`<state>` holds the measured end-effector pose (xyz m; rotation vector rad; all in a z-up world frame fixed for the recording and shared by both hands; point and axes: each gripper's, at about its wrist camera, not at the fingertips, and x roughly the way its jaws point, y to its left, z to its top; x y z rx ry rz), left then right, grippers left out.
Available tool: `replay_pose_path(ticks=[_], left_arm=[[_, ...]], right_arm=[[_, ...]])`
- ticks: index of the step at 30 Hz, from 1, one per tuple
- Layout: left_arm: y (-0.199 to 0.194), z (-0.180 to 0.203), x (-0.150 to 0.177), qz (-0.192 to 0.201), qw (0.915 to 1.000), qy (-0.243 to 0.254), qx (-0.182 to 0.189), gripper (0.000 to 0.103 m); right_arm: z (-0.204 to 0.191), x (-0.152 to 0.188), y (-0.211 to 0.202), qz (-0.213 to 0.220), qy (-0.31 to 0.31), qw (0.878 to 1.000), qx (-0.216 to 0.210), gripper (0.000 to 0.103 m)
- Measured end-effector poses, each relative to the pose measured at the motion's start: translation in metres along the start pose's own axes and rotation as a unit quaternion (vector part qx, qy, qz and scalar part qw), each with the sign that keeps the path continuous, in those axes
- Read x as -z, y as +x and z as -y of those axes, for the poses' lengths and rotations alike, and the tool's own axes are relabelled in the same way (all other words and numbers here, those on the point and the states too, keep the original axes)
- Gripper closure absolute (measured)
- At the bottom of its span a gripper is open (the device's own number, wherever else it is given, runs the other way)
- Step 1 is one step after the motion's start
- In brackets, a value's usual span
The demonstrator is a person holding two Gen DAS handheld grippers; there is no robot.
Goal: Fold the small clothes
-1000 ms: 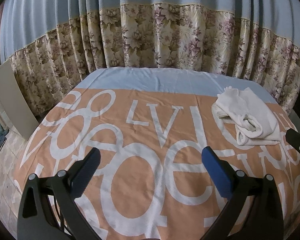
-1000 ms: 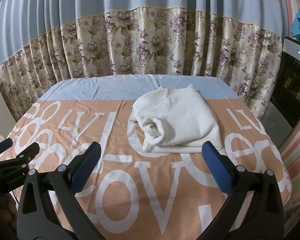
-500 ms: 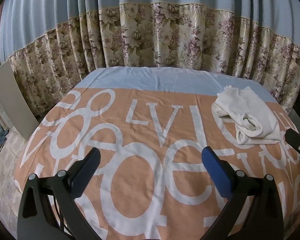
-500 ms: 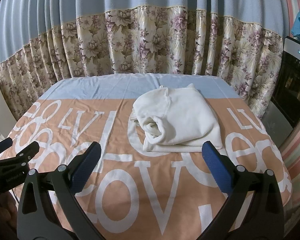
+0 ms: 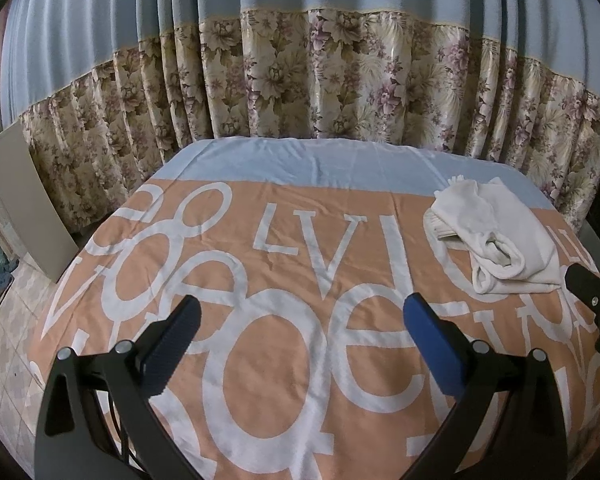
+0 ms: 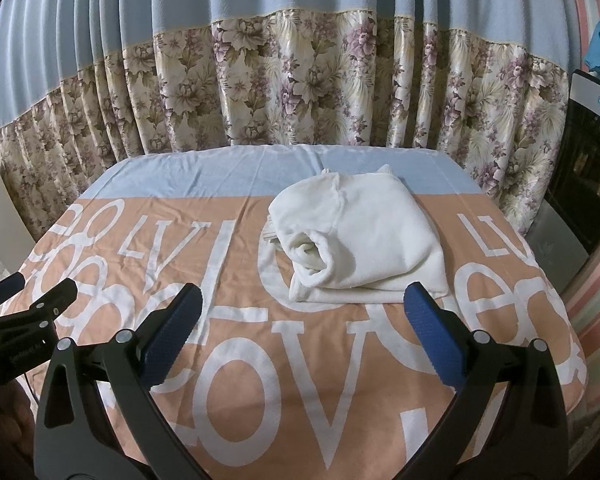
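A folded white garment [image 6: 360, 236] lies on the orange bedspread [image 6: 260, 380] with big white letters, near the bed's far right. Its rolled edge faces me. In the left wrist view the same white garment [image 5: 496, 236] sits far right. My right gripper [image 6: 300, 316] hangs open just in front of the garment, nothing between its blue pads. My left gripper [image 5: 300, 328] is open too, over the middle of the bed, well left of the garment. The right gripper's tip [image 5: 592, 284] shows at the right edge of the left wrist view; the left gripper [image 6: 24, 296] shows at the left edge of the right wrist view.
Floral and blue curtains [image 6: 300, 80] hang close behind the bed. A pale board [image 5: 32, 200] leans at the left over tiled floor [image 5: 4, 320]. A dark appliance [image 6: 584, 152] stands at the right of the bed.
Both grippers have barely shifted; the views are nearly the same. The garment lies unchanged.
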<state>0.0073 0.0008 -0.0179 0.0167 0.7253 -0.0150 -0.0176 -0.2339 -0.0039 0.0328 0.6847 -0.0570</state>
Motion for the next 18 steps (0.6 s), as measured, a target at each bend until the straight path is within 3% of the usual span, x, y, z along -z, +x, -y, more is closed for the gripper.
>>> replay_pose_path(ticks=[18], left_arm=[[0.0078, -0.0041, 0.0036, -0.018, 0.9997, -0.014, 0.009, 0.001]], right_arm=[[0.001, -0.0014, 0.0032, -0.001, 0.0, 1.0, -0.002, 0.003]])
